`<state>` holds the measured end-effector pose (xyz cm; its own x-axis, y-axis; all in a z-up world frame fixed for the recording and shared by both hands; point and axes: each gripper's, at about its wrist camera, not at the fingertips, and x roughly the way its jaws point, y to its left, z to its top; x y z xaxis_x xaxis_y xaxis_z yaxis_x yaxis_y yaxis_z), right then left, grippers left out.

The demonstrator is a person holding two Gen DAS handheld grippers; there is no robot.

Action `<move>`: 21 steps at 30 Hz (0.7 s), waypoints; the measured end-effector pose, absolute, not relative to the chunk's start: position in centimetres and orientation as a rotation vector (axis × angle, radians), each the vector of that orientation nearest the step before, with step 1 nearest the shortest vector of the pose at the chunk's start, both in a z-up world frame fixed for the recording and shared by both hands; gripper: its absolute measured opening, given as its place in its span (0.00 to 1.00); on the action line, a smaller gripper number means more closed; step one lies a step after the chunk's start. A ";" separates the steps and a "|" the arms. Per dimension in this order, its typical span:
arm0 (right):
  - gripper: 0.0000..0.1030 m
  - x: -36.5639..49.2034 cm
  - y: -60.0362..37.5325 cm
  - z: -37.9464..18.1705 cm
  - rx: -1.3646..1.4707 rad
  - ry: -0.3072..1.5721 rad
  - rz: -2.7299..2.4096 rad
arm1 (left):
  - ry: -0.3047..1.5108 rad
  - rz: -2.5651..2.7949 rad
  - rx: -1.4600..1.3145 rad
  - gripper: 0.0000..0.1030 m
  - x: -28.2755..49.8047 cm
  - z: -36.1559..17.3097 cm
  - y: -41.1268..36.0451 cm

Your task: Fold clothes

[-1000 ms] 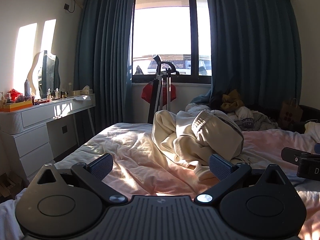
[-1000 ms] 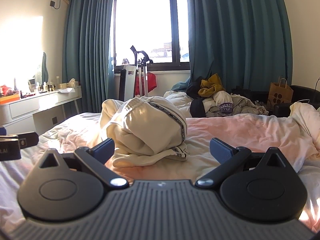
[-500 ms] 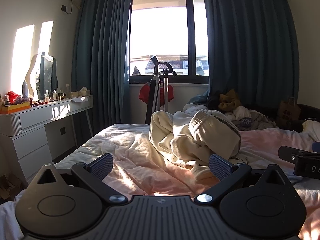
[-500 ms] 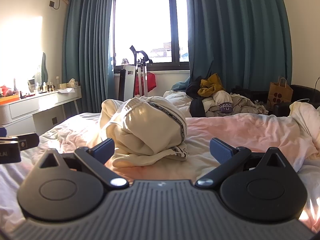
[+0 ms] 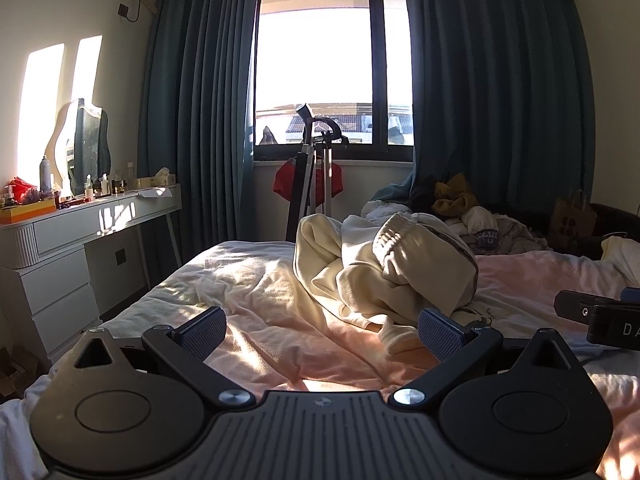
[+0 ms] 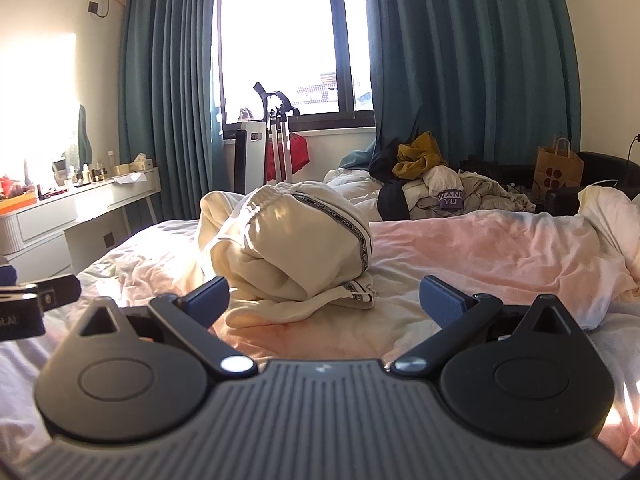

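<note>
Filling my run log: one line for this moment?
left gripper open | right gripper open | cream pants bunched on bed, untouched

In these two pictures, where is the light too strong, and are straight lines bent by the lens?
Left wrist view: the window is blown out white; sun patches fall on the bed sheet; the curtains bow outward. Right wrist view: glare washes out the wall above the dresser.

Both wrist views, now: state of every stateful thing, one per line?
left gripper: open, empty, above the bed
right gripper: open, empty
cream sweatpants: crumpled heap, unfolded, untouched
bed sheet: wrinkled
curtains: drawn apart
clothes pile: jumbled, unfolded
paper bag: upright
dresser drawers: closed
</note>
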<state>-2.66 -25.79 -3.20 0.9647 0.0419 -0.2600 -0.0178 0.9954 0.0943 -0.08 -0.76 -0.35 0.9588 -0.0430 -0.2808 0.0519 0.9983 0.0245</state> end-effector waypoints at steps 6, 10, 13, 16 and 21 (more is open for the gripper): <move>1.00 -2.3 -25.8 -3.0 0.114 0.287 0.019 | 0.290 -0.063 0.032 1.00 0.4 -0.2 -0.8; 1.00 -1.4 -26.1 -2.4 0.137 0.297 0.029 | 0.273 -0.060 0.010 1.00 1.7 0.5 -0.5; 1.00 1.1 -25.9 -1.3 0.162 0.306 0.041 | 0.277 -0.055 -0.028 1.00 2.9 0.9 0.1; 1.00 4.8 -25.5 0.0 0.141 0.311 0.069 | 0.297 -0.058 -0.046 1.00 4.2 0.8 0.8; 1.00 14.0 -24.2 1.7 0.116 0.337 0.091 | 0.312 -0.050 -0.034 1.00 6.3 -0.2 2.4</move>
